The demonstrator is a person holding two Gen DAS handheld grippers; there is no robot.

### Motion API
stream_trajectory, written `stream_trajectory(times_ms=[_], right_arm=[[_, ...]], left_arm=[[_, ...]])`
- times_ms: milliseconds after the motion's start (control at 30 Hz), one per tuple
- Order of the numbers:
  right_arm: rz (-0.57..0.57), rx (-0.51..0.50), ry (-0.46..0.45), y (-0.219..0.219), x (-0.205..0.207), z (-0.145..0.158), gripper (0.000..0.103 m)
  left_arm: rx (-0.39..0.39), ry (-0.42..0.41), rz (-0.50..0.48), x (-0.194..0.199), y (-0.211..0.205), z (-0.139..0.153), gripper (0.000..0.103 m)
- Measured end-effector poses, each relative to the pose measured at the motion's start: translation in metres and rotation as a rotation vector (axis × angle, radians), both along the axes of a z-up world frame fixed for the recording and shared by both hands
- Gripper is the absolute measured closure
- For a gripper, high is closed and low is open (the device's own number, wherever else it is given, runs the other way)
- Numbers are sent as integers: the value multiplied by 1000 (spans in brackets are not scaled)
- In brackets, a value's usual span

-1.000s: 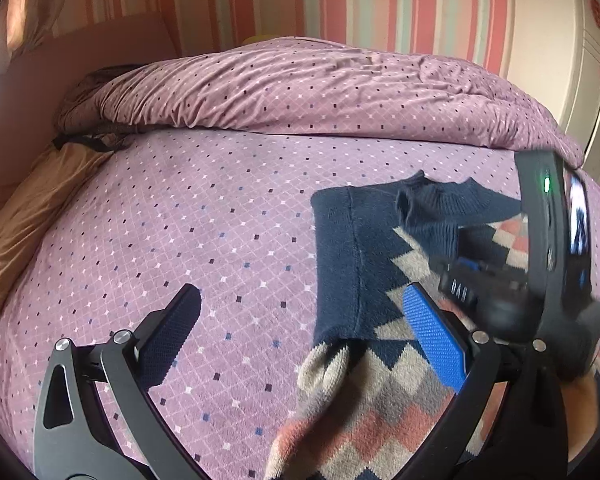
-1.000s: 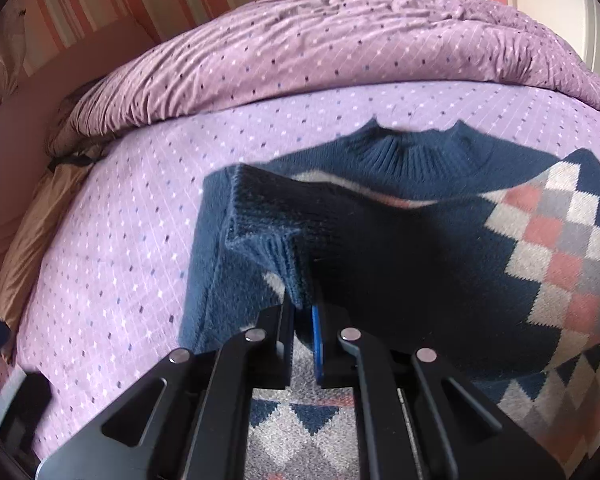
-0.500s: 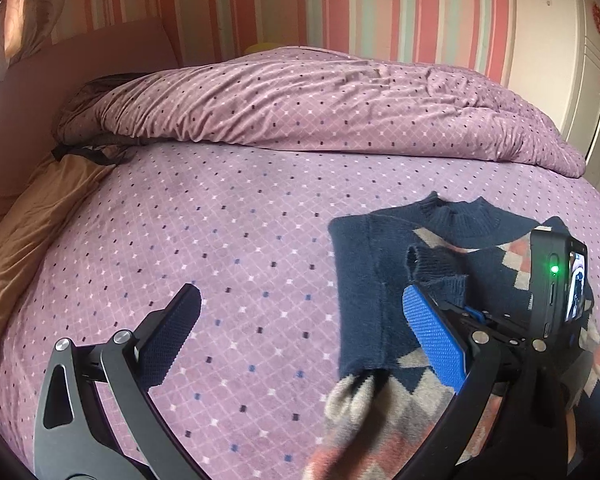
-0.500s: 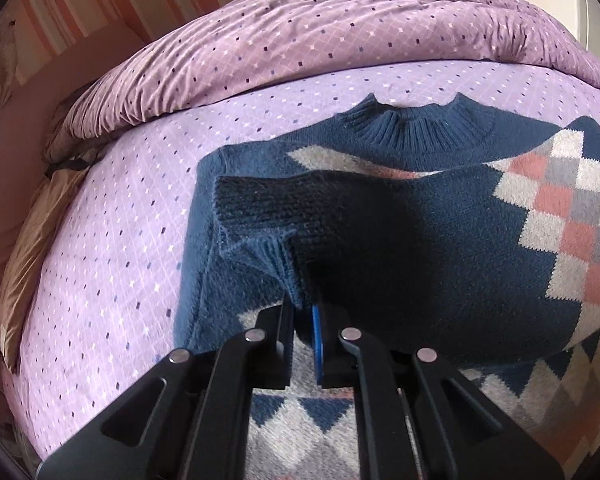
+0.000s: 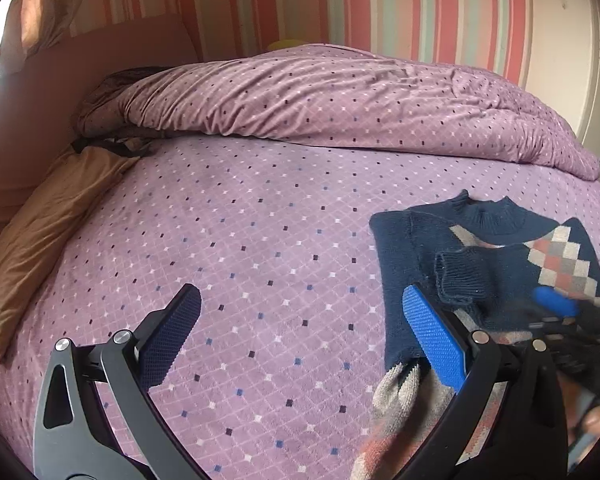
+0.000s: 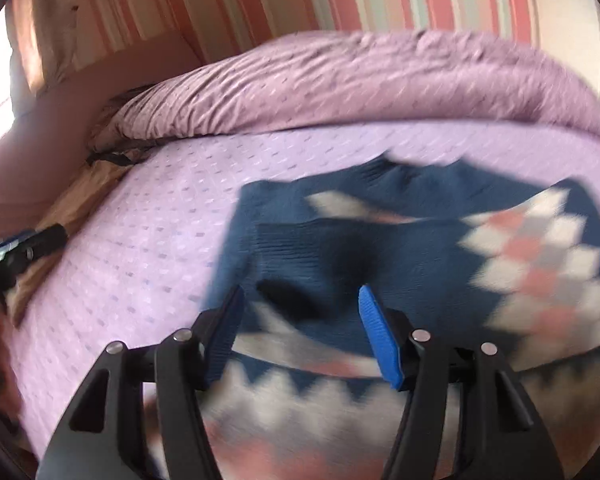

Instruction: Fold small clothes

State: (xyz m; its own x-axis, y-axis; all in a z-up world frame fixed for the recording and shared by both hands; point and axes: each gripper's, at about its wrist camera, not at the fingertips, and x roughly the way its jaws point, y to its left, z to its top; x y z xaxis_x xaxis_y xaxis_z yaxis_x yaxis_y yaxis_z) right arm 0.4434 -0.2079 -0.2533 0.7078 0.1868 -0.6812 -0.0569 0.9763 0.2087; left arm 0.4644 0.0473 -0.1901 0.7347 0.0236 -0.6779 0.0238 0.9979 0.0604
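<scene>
Sweater (image 5: 484, 280): small knit, navy, with a grey, white and salmon diamond pattern; it lies flat on the bed, right of the left tool and directly ahead of the right tool.
Collar (image 5: 496, 216): ribbed navy band, curved, at the sweater's far edge.
Sleeve (image 5: 460, 276): navy, folded across the chest; its ribbed cuff lies crumpled with the mouth open, near the sweater's left edge.
Hem (image 5: 400, 396): patterned near end of the sweater, nearest the cameras, partly hidden behind the left tool's right finger.
Left tool (image 5: 300, 340): black angular arms with metal rivets; jaws spread wide, nothing between them but bare sheet. Its pads are blue and finely dimpled; the right pad stands in front of the sweater's left edge.
Right tool (image 6: 300, 320): same build, blue textured pads; jaws are opening, with the cuff lying on the sweater below the gap and no pad pressing on it. This view is blurred. In the left view it shows as a dark blurred shape over the sweater's right side.
Sheet (image 5: 240, 260): mauve fabric, smooth, printed with a fine diamond grid and small dark, white and blue squares.
Duvet (image 5: 340, 100): same mauve print, bunched in a long wrinkled roll across the far side of the bed.
Pillow (image 5: 48, 232): tan, soft, creased, at the bed's left edge.
Wall (image 5: 380, 4): vertical stripes of salmon, cream and pale green.
</scene>
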Motion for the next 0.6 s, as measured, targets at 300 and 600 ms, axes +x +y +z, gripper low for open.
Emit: stream_trajectory(times_ms=[300,600], right_arm=[[-209,-216,94,-150,-24,-15,43],[-281,-174,77,-196,-44,-25,43]], left_arm=[[-68,41,-24,-3,-22,-16,3],[-176,235,-75,24,-127,-94,3]])
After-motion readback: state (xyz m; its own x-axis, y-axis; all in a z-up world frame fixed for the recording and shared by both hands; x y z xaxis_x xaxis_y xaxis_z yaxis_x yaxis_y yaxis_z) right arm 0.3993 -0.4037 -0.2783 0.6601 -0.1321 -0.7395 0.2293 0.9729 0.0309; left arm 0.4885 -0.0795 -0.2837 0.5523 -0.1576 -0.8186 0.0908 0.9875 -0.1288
